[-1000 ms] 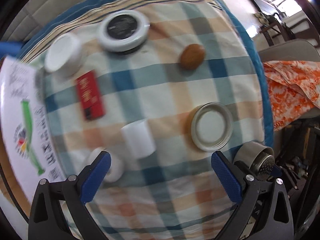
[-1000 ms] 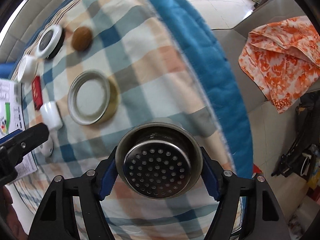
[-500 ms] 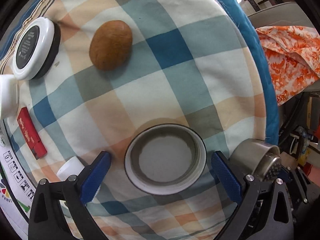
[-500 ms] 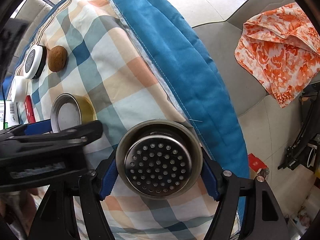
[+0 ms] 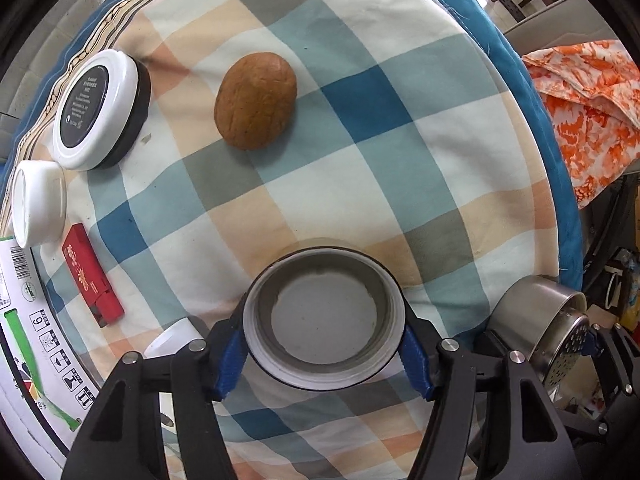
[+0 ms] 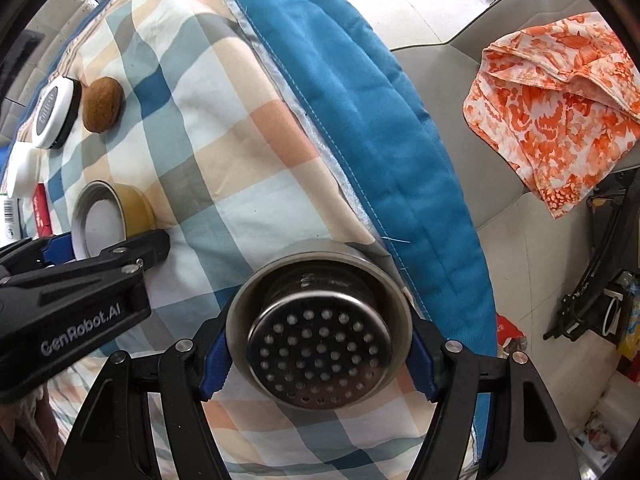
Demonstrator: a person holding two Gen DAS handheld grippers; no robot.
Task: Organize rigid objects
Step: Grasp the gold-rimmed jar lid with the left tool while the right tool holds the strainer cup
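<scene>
The left gripper [image 5: 323, 354] clamps a round, smooth-rimmed lid [image 5: 322, 318] on the checked cloth [image 5: 360, 168]. Right of the lid, the right gripper [image 6: 319, 354] pinches a shiny perforated steel cup [image 6: 319, 326].

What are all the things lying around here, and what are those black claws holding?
Checked cloth: one, blue, peach and white, spread under everything.
Open jar: one, white rim, yellow side, between the left fingers.
Steel strainer cup: one, silver, perforated, between the right fingers.
Brown stone: one, on the cloth, far centre.
Round tin: one, white with black label, far left.
White tub: one, left edge, below the tin.
Red lighter: one, left, near the printed box.
Printed box: one, white and green, left edge.
Orange cloth: one, orange and white, on a grey seat, right.
Left gripper: black, blue pads, closed on the jar.
Right gripper: same, closed on the cup.
</scene>
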